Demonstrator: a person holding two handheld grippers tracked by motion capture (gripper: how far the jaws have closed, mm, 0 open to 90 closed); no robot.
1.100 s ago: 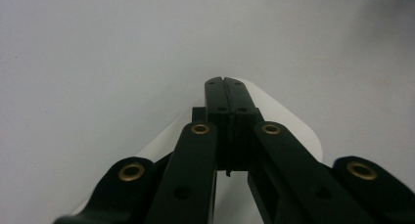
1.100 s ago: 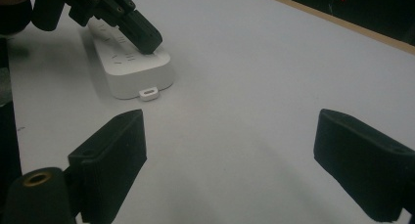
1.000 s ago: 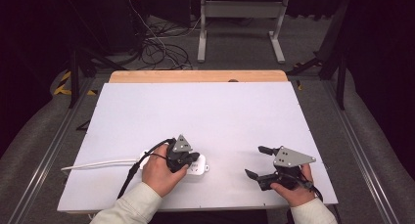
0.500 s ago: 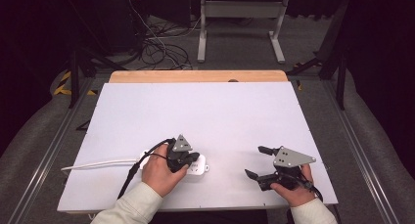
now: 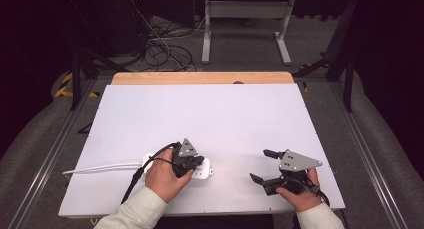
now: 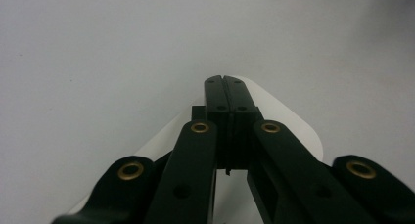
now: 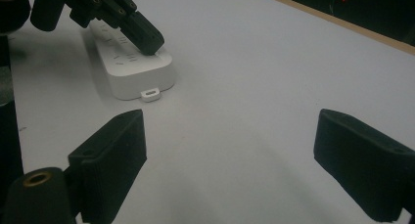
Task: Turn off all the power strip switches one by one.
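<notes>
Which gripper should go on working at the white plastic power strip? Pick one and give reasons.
Left. The left gripper, jaws shut, has its tips down on the white plastic power strip. The right gripper sits apart on the white table, jaws open and empty.

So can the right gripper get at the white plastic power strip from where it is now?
Probably yes. The right gripper has its fingers open, with bare white table between it and the white plastic power strip; the shut left gripper rests on top.
</notes>
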